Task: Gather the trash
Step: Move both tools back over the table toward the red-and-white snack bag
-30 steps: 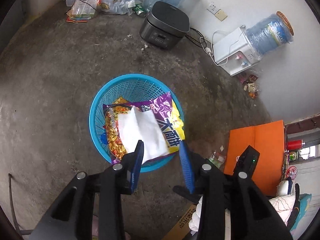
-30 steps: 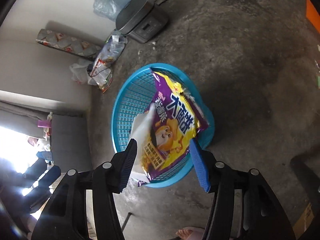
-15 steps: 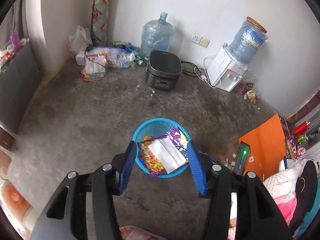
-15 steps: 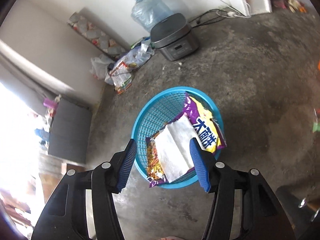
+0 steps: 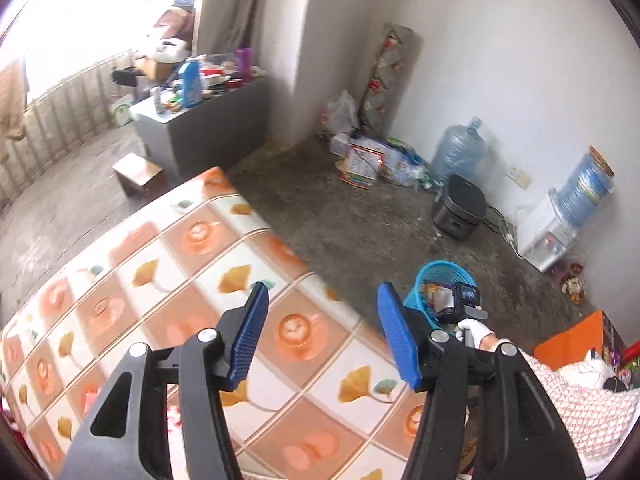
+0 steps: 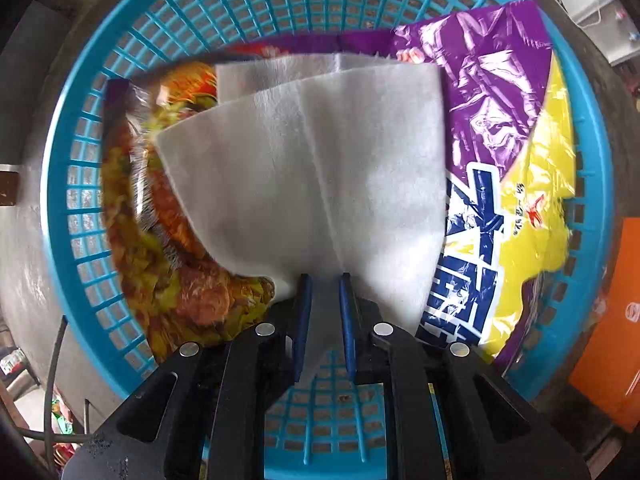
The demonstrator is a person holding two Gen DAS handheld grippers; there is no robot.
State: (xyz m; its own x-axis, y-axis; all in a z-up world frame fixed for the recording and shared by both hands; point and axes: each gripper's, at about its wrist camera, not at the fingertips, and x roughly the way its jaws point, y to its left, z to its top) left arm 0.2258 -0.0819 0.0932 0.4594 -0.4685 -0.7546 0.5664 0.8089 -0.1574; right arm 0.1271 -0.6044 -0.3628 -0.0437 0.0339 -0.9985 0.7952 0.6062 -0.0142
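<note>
On the concrete floor (image 5: 360,232) stands the blue basket (image 6: 120,60), already holding the purple snack bag (image 6: 500,120) with the white tissue (image 6: 320,160) on top. My right claw (image 6: 324,280) points down into it, its jaws closing around the tissue's near edge, which sits between the pads. My left claw (image 5: 320,308) hangs over the patterned table (image 5: 160,260), jaws opening and empty. No trash shows there; what's left, I judge, is pressing this load down.

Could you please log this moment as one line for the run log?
left hand-held gripper: opening, empty, over tablecloth | right hand-held gripper: closing on white paper in basket | wrappers: binned
</note>
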